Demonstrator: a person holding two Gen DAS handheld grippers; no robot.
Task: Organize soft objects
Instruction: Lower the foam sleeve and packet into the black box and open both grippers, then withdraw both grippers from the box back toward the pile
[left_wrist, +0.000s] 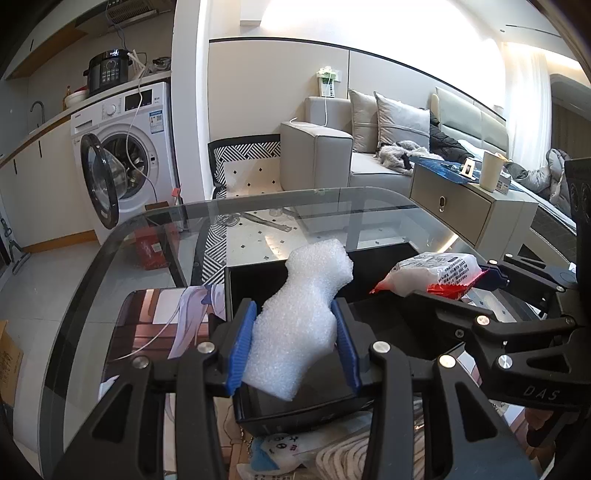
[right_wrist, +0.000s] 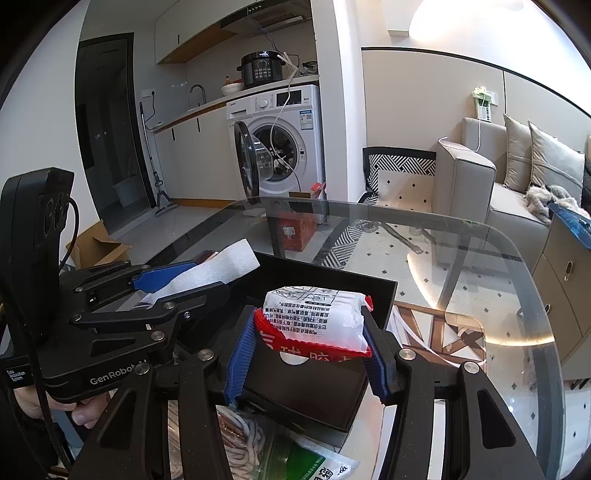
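Note:
My left gripper (left_wrist: 293, 343) is shut on a white foam sheet (left_wrist: 303, 314) and holds it above the open black box (left_wrist: 295, 415). My right gripper (right_wrist: 310, 347) is shut on a red and white plastic packet (right_wrist: 314, 317), also above the black box (right_wrist: 376, 291). In the left wrist view the packet (left_wrist: 436, 273) and right gripper show at the right. In the right wrist view the foam (right_wrist: 218, 273) and left gripper (right_wrist: 177, 280) show at the left.
The box stands on a glass table (right_wrist: 517, 295). Packets and a striped cloth (right_wrist: 243, 435) lie at the near edge. A printed mat (left_wrist: 147, 325) lies left of the box. A washing machine (left_wrist: 125, 155), a sofa (left_wrist: 332, 151) and a cabinet (left_wrist: 461, 199) stand beyond.

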